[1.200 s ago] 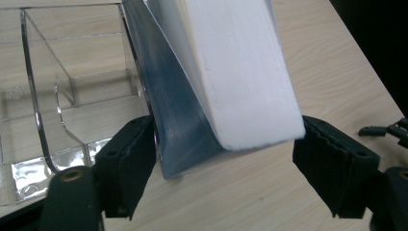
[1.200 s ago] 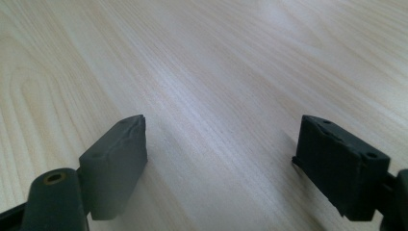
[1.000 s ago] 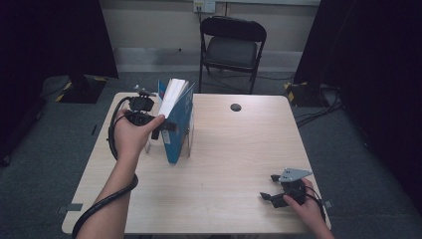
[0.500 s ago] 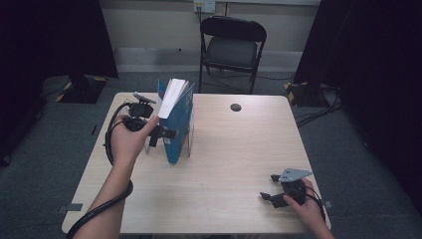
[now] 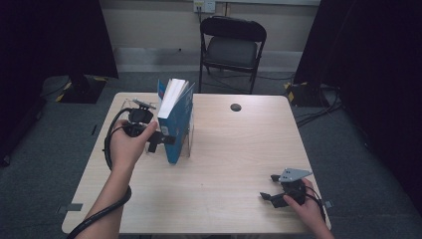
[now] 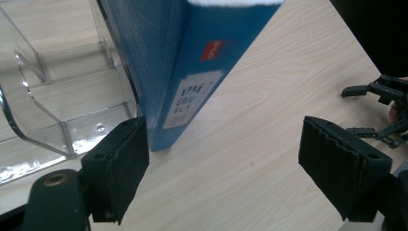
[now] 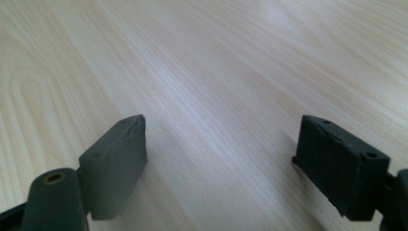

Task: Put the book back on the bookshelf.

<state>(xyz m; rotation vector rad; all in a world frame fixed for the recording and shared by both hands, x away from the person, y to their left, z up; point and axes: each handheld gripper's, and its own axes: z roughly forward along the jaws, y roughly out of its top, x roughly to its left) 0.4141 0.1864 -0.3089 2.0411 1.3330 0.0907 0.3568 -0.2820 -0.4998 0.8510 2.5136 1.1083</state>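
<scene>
Book [image 5: 175, 118] stands tilted in the clear acrylic holder [image 5: 188, 134] at the far left of the table [image 5: 234, 164], blue cover out, white page edges up; in the left gripper view its lower corner [image 6: 163, 130] sits on the wood just beside the holder's wall [image 6: 33, 96]. Since a second ago the left gripper [image 5: 161, 141] has backed off the cover toward the near left, and the book stays leaning on its own, so placing looks done, likely release and retreat. Left claw is wide open, holds nothing, one pad close to the book's corner, contact unclear. Right gripper [image 5: 274, 188] rests near right on the table, jaws spread wide, empty, bare wood between its pads [image 7: 118, 159]
</scene>
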